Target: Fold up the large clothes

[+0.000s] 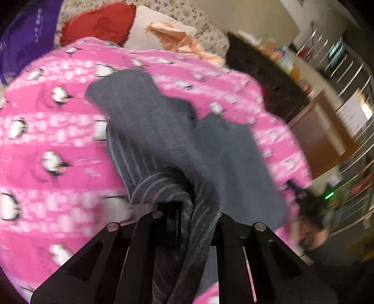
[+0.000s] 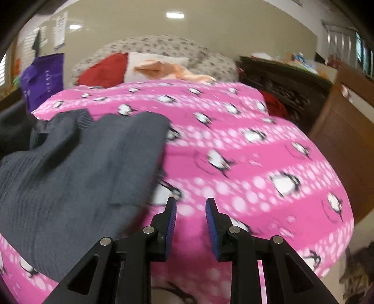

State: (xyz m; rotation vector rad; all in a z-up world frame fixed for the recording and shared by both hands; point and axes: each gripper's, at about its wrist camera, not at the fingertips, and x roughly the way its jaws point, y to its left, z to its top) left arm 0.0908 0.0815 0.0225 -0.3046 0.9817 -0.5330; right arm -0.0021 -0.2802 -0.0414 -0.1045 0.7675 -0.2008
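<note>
Left gripper (image 1: 187,210) pinches a bunched edge of the gray sweater (image 1: 163,131) — the right gripper (image 2: 191,205) is spread a little and holds nothing.

Most of the sweater lies on the pink penguin blanket (image 2: 257,163) on the bed, with the pinched part pulled up. To fold it well, I think the left gripper should keep its tight pinch and carry the edge over slowly — the right gripper could grab the other corner, so the fold stays straight and flat.

Beige wall (image 2: 210,25), ceiling light (image 2: 175,15), dark cabinet (image 2: 280,77), possibly shelving (image 1: 346,70).
</note>
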